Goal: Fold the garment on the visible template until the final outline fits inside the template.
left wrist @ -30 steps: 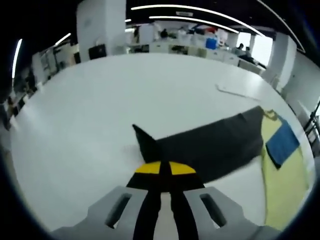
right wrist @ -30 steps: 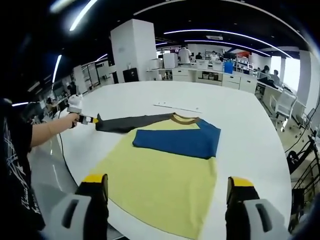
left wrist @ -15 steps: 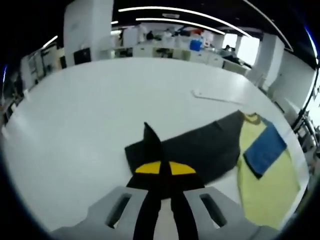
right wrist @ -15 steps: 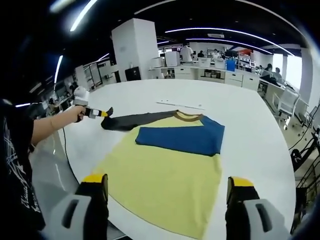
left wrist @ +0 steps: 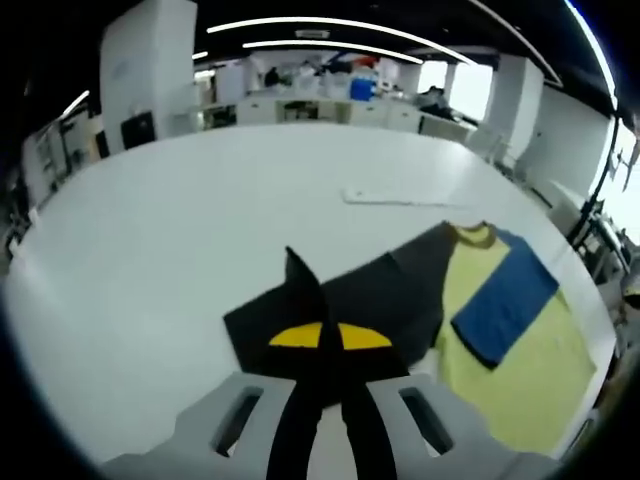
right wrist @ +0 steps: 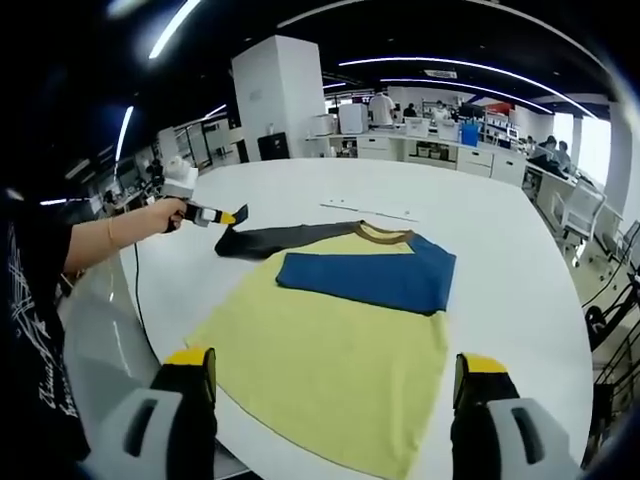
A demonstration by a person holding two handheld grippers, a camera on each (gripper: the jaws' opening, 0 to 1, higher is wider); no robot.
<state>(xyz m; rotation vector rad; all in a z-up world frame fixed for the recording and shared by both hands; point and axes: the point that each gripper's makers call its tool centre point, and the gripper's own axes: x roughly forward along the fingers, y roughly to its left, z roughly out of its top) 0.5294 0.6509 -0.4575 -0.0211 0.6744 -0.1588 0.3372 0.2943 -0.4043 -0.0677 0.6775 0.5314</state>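
A white tabletop (right wrist: 500, 250) was seen, with a yellow garment (right wrist: 330, 360) spread flat at its centre and a thin white strip (right wrist: 372, 210) at twelve o'clock.

A broad white table (right wrist: 500, 250) carries a thin pale strip (right wrist: 372, 210) lying flat toward its far side; behind stand a white square pillar (right wrist: 279, 100), desks with seated people (right wrist: 548, 155), and curved ceiling lights (right wrist: 450, 62).
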